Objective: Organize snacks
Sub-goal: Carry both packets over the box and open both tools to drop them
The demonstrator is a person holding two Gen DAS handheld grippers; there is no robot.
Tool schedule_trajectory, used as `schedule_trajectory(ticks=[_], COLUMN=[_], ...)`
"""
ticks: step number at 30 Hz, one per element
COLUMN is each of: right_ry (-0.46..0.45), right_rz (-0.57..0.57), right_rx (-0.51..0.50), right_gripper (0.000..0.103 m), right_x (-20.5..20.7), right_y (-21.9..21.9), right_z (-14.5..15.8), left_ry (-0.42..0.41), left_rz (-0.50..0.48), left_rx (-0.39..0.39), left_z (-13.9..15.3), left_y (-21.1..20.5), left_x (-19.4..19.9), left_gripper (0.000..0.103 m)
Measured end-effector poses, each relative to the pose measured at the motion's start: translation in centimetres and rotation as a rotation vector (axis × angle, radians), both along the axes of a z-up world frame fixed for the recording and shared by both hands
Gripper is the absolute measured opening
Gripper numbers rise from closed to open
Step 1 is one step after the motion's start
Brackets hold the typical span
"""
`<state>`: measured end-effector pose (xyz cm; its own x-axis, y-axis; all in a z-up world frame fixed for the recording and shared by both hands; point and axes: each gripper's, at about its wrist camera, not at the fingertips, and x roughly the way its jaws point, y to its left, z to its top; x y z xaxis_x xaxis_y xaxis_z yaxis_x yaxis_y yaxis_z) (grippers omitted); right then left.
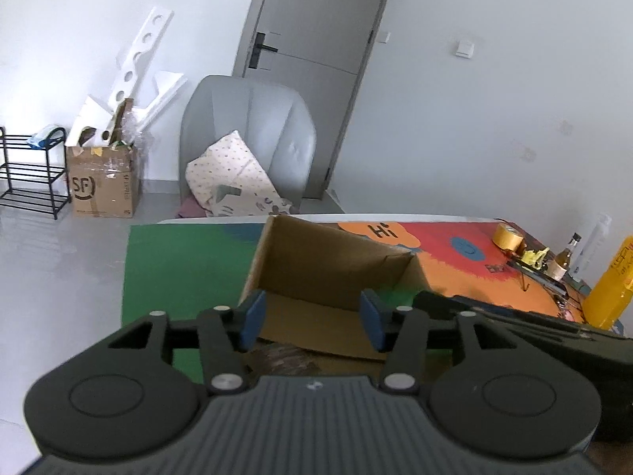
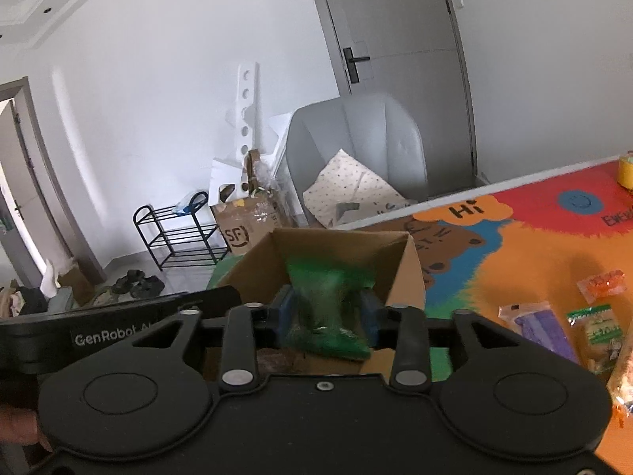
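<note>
An open cardboard box [image 1: 336, 273] stands on the colourful mat; it also shows in the right wrist view [image 2: 403, 273]. My left gripper [image 1: 312, 318] is open and empty, held just over the box's near side. My right gripper [image 2: 326, 312] is shut on a green snack packet [image 2: 328, 304], held over the box opening. Some brownish contents [image 1: 285, 356] lie low in the box, partly hidden by the gripper. Loose snacks lie on the mat to the right: an orange packet [image 2: 603, 283], a purple packet [image 2: 546, 330] and a green-labelled packet [image 2: 601, 326].
A tape roll [image 1: 508, 236], a small glass bottle [image 1: 565, 255] and a yellow bottle [image 1: 611, 289] stand at the table's right side. A grey chair [image 1: 253, 134] with a dotted cushion sits behind the table. A shoe rack [image 2: 178, 233] and an SF carton [image 1: 105, 182] stand by the wall.
</note>
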<state>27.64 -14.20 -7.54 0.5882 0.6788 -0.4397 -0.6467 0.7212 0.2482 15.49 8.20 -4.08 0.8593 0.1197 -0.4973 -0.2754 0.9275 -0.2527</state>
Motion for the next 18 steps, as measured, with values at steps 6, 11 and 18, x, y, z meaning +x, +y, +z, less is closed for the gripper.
schedule_trajectory(ticks=[6,11,18], right_ry=[0.017,0.035,0.072], right_rz=[-0.038,-0.071,-0.139], right_rx=[0.004,-0.003,0.000], right_gripper=[0.054,0.056,0.062], right_x=[-0.2,-0.7,-1.0], right_y=[-1.6,-3.3,-6.7], right_z=[0.2,-0.2,-0.9], left_ry=[-0.012,-0.008,0.008], left_rz=[-0.003,-0.026,-0.066], left_rx=[0.001,0.005,0.021], left_z=[0.2,0.3,0.0], left_y=[-0.5,-1.7,-4.1], left_x=[-0.5,-0.6,-0.6], left_gripper=[0.078,0.086,0.091])
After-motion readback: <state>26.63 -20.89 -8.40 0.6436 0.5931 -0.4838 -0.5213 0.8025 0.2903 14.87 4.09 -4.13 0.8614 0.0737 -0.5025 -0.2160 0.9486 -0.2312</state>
